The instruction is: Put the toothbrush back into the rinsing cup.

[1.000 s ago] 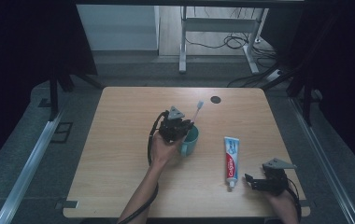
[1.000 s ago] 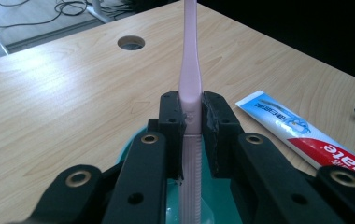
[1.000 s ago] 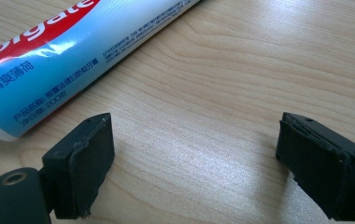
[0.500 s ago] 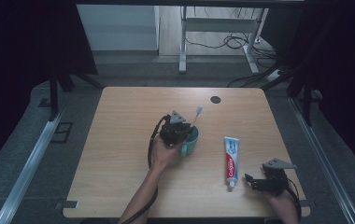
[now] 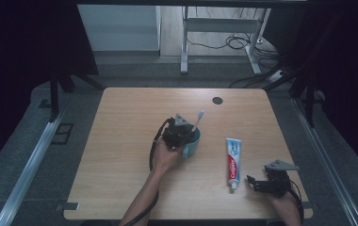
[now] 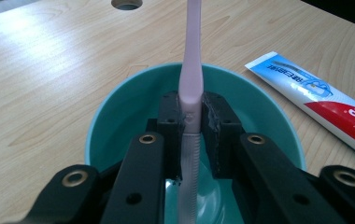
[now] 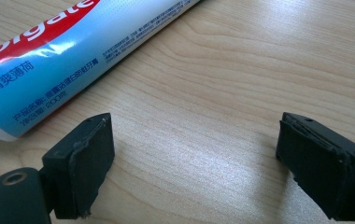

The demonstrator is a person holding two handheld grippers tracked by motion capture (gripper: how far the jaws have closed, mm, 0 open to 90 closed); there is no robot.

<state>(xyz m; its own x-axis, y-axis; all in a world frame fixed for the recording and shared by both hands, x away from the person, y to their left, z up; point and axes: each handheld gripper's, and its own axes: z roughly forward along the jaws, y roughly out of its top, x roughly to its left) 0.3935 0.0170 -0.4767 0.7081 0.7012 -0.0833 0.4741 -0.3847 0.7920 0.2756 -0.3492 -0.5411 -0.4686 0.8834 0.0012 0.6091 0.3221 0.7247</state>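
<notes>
Behind the left tool (image 6: 192,122), toothbrush (image 6: 190,70) head cut off above cup (image 6: 119,112).

Overhead view; two close table-level views

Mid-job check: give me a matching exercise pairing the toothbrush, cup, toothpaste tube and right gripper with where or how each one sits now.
Things:
1. toothbrush
2. cup
3. toothpaste tube
4. right gripper

States:
A. lying flat on the table
B. jaws open, nothing between them
C. clamped in the left gripper
D. teal, under the left gripper

Pairs: 1-C, 2-D, 3-A, 4-B
</notes>
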